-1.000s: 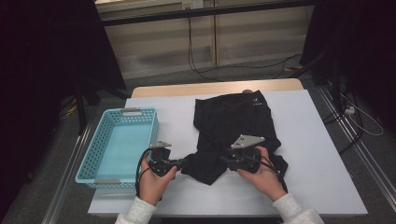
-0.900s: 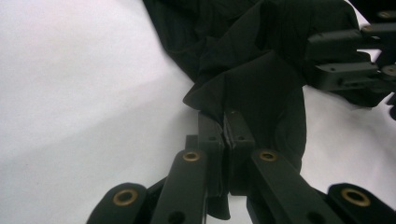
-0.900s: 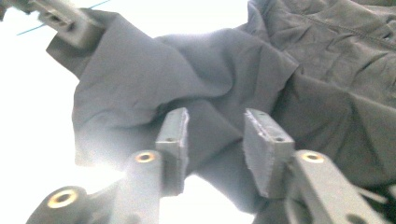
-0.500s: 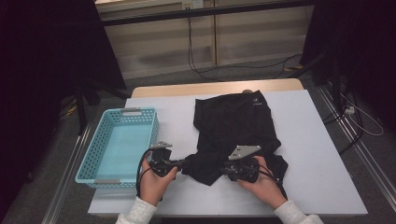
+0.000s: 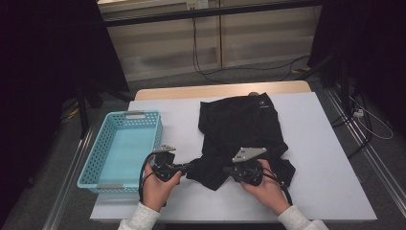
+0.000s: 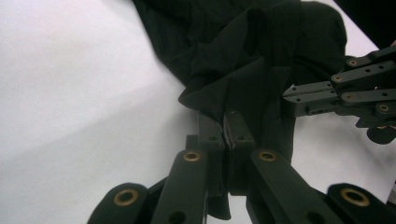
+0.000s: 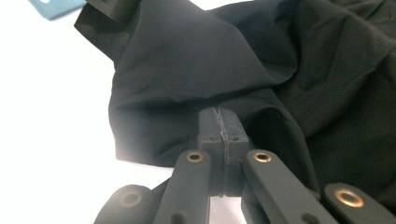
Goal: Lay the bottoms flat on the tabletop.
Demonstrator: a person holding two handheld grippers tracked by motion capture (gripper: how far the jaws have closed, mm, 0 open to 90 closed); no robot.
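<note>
A: Where is the black garment placed, and how is it lying?

B: It is spread on the white table, right of the middle, with its long axis running from the near edge toward the far edge. The printed end is seen near the far edge; the crumpled end is gathered close to the near edge, between the two hands.

A: How are the jaws set?

B: The left gripper is clamped on a fold of the cloth at its near left corner; in the left gripper view the pads are seen pinched together with fabric caught between them. The right gripper's jaws have just been closing, and in the right gripper view they are pressed together at the hem, with cloth held at their tips.

A: Which relation is the next move judged to turn on?

B: Both grips are taken on the same near edge, the left one nearer the blue basket, which stands at the table's left edge. The bulk of the garment lies away from both sets of jaws, toward the far edge, so a lift or a fold would likely be carried that way.

A: What cannot be made out?

B: How many layers are gripped cannot be told, as black lies on black. The kind of garment is not settled either, and its near right corner is hidden by the right hand.
</note>
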